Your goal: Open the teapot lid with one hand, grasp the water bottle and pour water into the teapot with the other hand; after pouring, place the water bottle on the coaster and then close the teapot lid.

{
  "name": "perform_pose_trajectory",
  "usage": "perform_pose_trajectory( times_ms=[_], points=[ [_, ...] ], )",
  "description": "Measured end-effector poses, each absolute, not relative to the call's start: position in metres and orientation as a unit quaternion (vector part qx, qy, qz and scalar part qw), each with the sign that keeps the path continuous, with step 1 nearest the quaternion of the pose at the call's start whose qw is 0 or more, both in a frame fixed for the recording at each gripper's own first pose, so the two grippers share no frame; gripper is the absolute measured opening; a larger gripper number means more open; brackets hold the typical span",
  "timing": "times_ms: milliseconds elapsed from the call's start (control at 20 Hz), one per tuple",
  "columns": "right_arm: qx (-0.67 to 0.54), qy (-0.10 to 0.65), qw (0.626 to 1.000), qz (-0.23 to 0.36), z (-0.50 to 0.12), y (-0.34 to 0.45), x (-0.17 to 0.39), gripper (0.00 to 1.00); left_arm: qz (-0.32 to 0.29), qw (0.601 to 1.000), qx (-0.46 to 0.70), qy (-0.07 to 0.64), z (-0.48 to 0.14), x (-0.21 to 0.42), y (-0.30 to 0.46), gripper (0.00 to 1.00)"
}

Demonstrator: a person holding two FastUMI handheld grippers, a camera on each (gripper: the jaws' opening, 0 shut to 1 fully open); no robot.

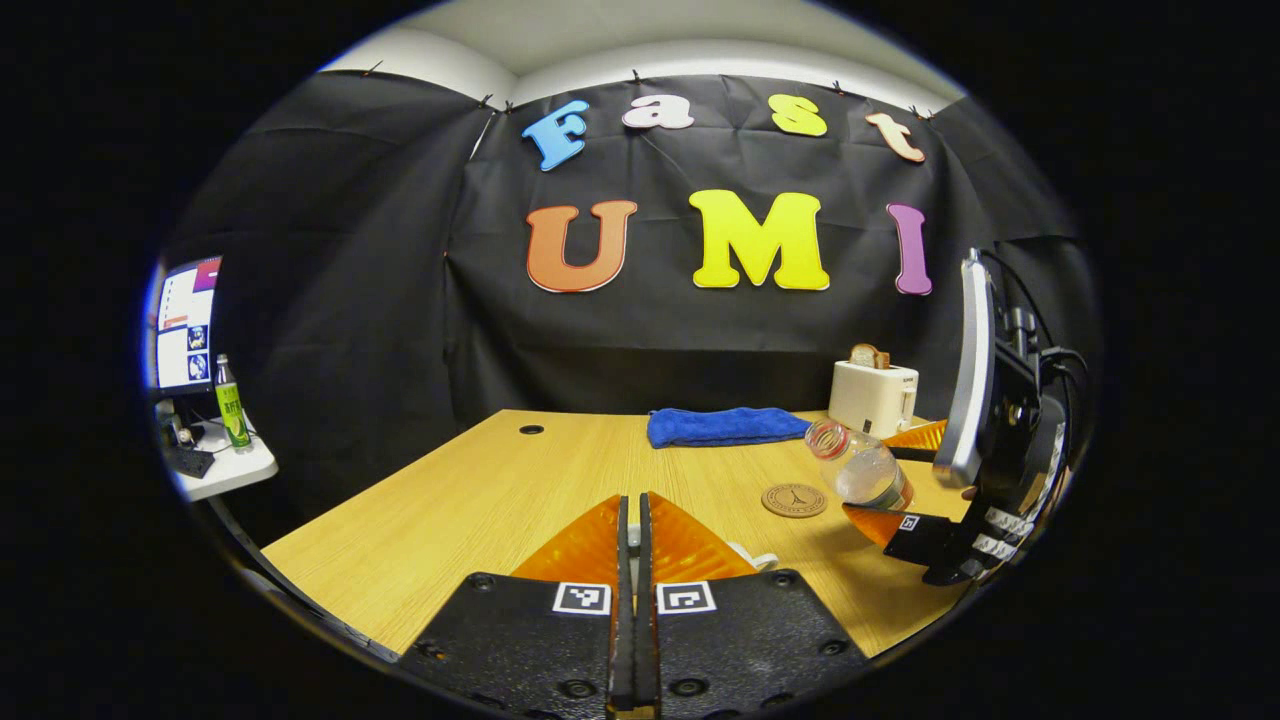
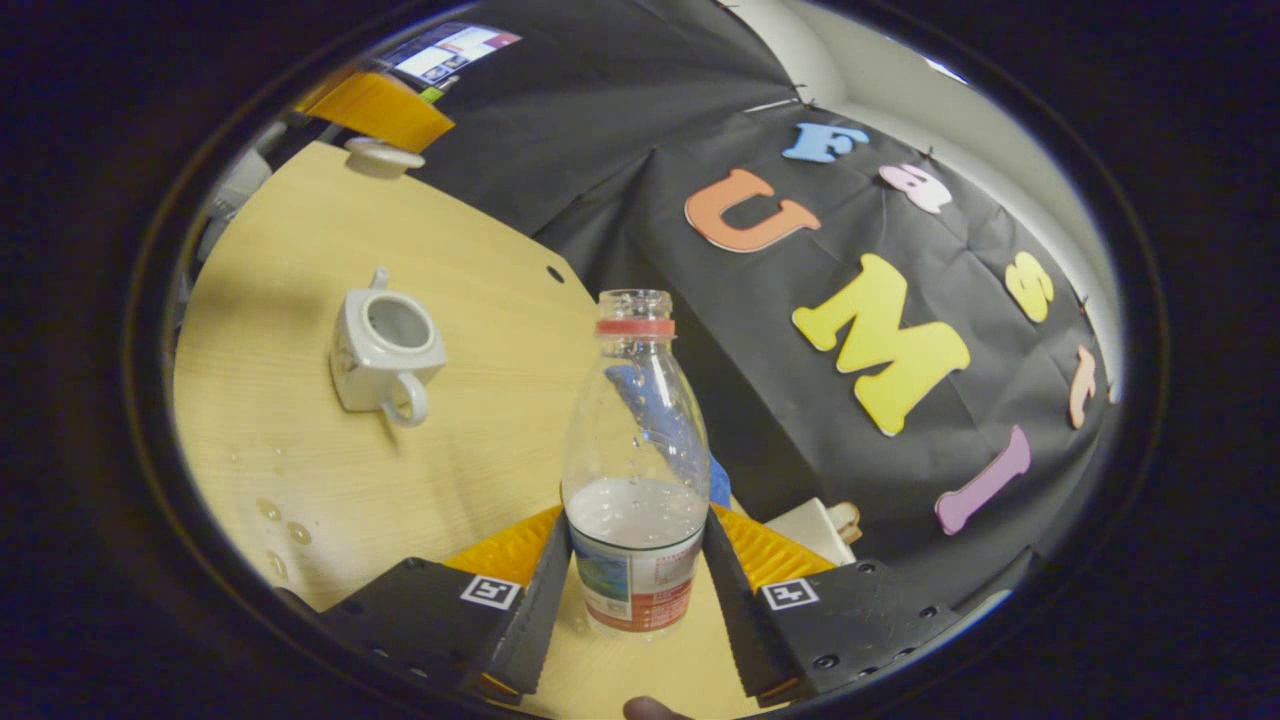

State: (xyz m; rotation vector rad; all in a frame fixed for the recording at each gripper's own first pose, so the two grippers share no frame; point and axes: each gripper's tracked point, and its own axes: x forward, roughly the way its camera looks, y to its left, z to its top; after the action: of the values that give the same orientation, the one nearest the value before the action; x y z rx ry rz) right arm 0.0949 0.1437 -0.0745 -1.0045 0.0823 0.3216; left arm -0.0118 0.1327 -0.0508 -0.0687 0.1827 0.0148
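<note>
Meanwhile the right gripper clamps the tilted water bottle above the table, left gripper clenched on the teapot lid

- Blue towel near the table's far edge.
- White toaster holding bread, far right corner.
- Green bottle on a side desk.
</note>
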Motion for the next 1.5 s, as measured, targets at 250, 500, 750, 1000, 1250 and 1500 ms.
perform_pose_trajectory(
  times_ms=[250,500,750,1000,1250,1500],
  points=[
    [-0.567,0.006,0.808,0.161,-0.079,0.156,0.095,0.72,0.006,0.995,-0.038,0.09,-0.053,-0.012,0.146,0.03],
    [-0.631,-0.017,0.759,0.162,-0.09,0.164,0.096,0.72,0.007,0.996,-0.028,0.084,-0.049,-0.014,0.152,0.03],
    [-0.681,-0.053,0.713,0.157,-0.082,0.173,0.1,0.72,-0.002,0.997,-0.018,0.074,-0.044,-0.014,0.149,0.03],
    [-0.719,-0.079,0.674,0.153,-0.074,0.182,0.096,0.72,-0.003,0.997,-0.014,0.075,-0.044,-0.016,0.15,0.03],
    [-0.748,-0.101,0.639,0.148,-0.067,0.188,0.095,0.72,-0.002,0.997,-0.011,0.071,-0.041,-0.016,0.152,0.03],
    [-0.767,-0.124,0.613,0.139,-0.061,0.188,0.099,0.73,0.003,0.997,-0.01,0.072,-0.04,-0.018,0.156,0.03]
  ],
)
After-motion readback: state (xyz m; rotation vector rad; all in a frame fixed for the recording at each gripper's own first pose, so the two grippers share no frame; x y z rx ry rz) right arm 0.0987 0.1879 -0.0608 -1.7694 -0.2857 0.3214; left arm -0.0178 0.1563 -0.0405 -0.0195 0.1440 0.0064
